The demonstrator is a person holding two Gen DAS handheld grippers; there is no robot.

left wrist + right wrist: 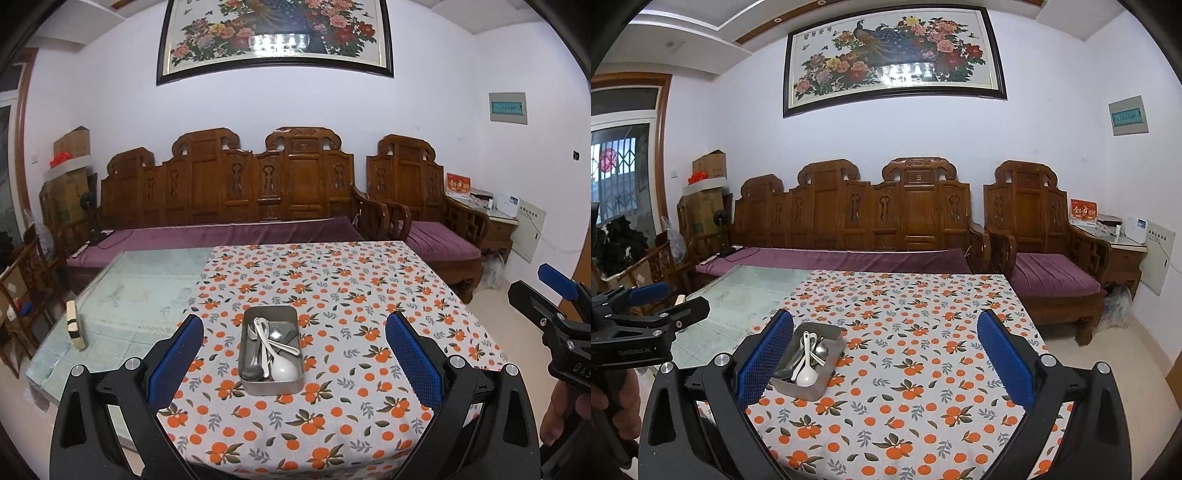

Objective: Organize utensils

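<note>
**Both grippers spread wide, spoons gathered in the tin**

Two grippers hover above the near edge of the tabletop (140, 288), fingers released and holding nothing: the left gripper (294, 360) squarely faces the tin (272, 349), the right gripper (885, 360) stands off to its right. The spoons (271, 347), metal and white, lie heaped inside the tin on the tablecloth (923, 332). That fits sorting finished or about to start. Open cloth surrounds the tin; the far edge meets a sofa (849, 229).

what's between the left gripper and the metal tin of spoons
Nothing visible. The left gripper is open, and only bare orange-print tablecloth lies before the metal tin holding the spoons.
</note>
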